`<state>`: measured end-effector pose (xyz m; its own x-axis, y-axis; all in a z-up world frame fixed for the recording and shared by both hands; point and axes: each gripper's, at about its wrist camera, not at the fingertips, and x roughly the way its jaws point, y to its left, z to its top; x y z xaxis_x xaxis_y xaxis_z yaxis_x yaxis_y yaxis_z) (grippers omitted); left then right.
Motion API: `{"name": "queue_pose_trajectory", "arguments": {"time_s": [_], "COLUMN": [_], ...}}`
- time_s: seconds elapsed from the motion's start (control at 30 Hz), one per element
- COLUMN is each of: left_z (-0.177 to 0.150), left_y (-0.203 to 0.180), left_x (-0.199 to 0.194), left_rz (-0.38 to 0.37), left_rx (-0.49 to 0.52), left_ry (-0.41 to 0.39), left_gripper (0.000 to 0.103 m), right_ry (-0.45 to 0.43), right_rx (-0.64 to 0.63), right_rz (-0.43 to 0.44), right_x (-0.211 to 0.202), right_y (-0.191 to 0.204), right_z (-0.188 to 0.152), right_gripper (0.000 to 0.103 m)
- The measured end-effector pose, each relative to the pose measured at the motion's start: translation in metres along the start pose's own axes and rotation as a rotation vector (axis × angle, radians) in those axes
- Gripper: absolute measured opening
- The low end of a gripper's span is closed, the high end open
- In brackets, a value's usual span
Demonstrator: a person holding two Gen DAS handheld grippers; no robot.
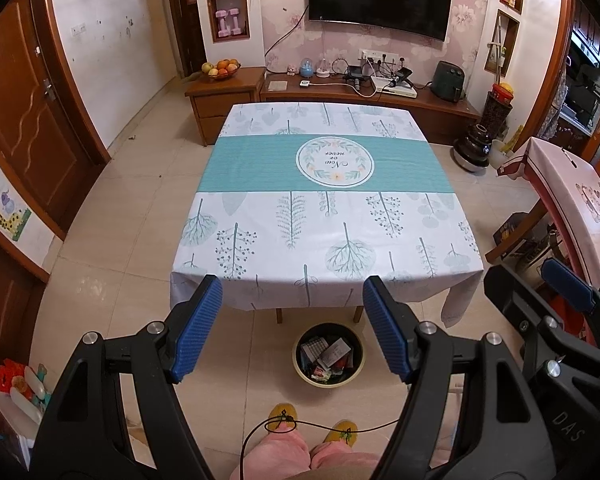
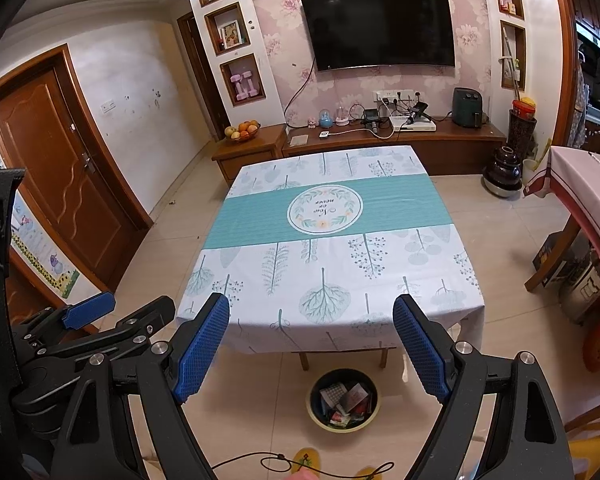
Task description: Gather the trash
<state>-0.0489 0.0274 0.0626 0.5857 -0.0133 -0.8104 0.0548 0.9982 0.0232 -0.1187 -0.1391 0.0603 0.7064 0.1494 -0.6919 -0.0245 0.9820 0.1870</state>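
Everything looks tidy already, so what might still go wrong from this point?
Two things, perhaps. The thin black cord runs loose across the person's yellow slippers, so a step might snag it. The round yellow-rimmed trash bin sits on the floor by the edge of the table with the leaf-print tablecloth, close to the feet, so a nudge could tip out its wrappers. Both the left gripper and right gripper are open and hold nothing.

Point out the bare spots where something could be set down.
The tablecloth is bare from edge to edge. Floor tiles between table and door are free. Crowded: the trash bin under the near edge, and the TV cabinet.
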Motion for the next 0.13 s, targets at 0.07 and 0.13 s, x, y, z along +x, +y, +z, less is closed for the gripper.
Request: {"name": "queue_pose_trajectory", "arguments": {"time_s": [0.07, 0.13], "left_z": [-0.0023, -0.0039], "left_y": [-0.0023, 0.0], "left_x": [0.0005, 0.0026], "left_rz": [0.001, 0.002], "left_rx": [-0.002, -0.004], "left_ry": [0.005, 0.008], "left_gripper": [0.07, 0.07], "right_ry": [0.0, 0.003], "right_rx": [-0.001, 0.002], "right_rz": [0.0, 0.001], "right_x": [0.0001, 0.0002], "right_y": [0.0, -0.0003], "right_z": [-0.0002, -0.0002], "right_gripper": [0.085, 0.085]}}
